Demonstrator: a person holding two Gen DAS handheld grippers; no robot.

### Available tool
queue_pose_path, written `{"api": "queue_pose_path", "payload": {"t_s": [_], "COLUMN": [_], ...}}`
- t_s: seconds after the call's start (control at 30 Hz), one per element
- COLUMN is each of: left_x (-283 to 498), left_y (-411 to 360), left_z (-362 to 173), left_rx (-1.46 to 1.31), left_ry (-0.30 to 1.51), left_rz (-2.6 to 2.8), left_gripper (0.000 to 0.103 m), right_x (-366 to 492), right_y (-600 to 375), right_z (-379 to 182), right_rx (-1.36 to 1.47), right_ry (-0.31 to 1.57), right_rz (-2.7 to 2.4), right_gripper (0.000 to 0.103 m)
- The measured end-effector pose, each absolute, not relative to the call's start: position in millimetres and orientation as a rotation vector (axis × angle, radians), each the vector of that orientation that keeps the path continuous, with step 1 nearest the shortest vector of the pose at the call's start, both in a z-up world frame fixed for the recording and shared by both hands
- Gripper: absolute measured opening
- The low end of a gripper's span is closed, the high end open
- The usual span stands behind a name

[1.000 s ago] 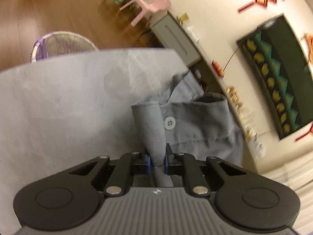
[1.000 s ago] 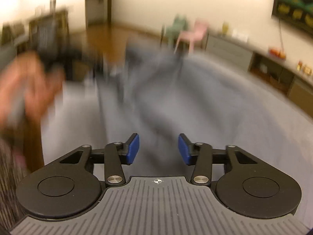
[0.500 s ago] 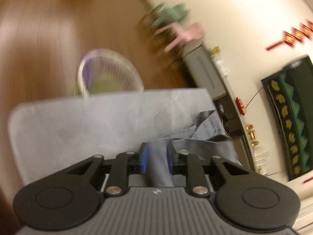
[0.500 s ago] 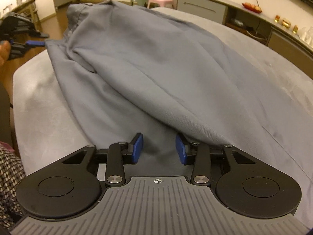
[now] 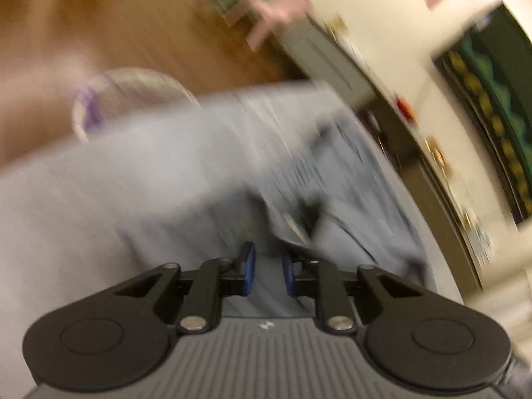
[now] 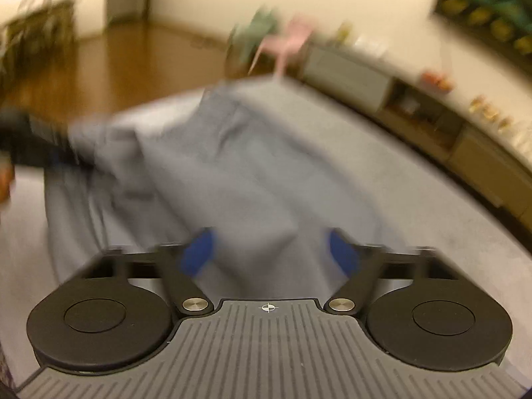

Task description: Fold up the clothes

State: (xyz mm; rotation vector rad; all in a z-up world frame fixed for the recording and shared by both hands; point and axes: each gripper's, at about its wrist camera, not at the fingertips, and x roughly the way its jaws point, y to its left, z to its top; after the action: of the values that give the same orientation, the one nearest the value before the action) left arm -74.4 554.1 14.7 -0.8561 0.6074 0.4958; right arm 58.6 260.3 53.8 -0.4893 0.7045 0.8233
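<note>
Beside table [image 5: 66, 232], basket [image 5: 109, 99], contents blurred

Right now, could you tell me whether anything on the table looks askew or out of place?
Yes: the grey garment lies bunched and rumpled across the table cover, not flat or folded. Both the left gripper and the right gripper are opening, with cloth showing between their pads. Blur hides finer detail.
</note>
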Motion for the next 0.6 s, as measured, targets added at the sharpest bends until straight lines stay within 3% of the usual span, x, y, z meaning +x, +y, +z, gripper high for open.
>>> {"api": "queue_pose_path", "payload": {"t_s": [0.03, 0.17, 0.27, 0.33, 0.53, 0.6], "left_x": [-82.9, -97.3, -88.6, -81.2, -94.5, -96.5], "left_y": [557.9, 559.9, 550.6, 548.9, 557.7, 564.5], "left_z": [20.2, 34.1, 28.5, 24.3, 13.4, 8.6], "left_rx": [-0.861, -0.948, -0.967, -1.0, -1.078, -1.097], "left_ry": [0.573, 0.518, 0.598, 0.621, 0.608, 0.594], "left_rz": [0.514, 0.349, 0.337, 0.362, 0.399, 0.401], "left_gripper": [0.032, 0.038, 0.038, 0.038, 0.038, 0.038], "right_x": [61.6, 29.7, 6.4, -1.2, 25.6, 32.6], "right_y": [261.9, 251.6, 253.4, 261.3, 354.8, 390.6], "right_z": [50.6, 65.9, 73.2, 78.3, 89.0, 73.5], "right_rx": [-0.479, -0.444, -0.464, -0.477, -0.564, -0.669], "right_ry": [0.742, 0.666, 0.636, 0.586, 0.553, 0.603], "right_rz": [0.844, 0.915, 1.013, 1.014, 1.033, 1.074], "right_gripper": [0.0, 0.0, 0.005, 0.047, 0.081, 0.081]}}
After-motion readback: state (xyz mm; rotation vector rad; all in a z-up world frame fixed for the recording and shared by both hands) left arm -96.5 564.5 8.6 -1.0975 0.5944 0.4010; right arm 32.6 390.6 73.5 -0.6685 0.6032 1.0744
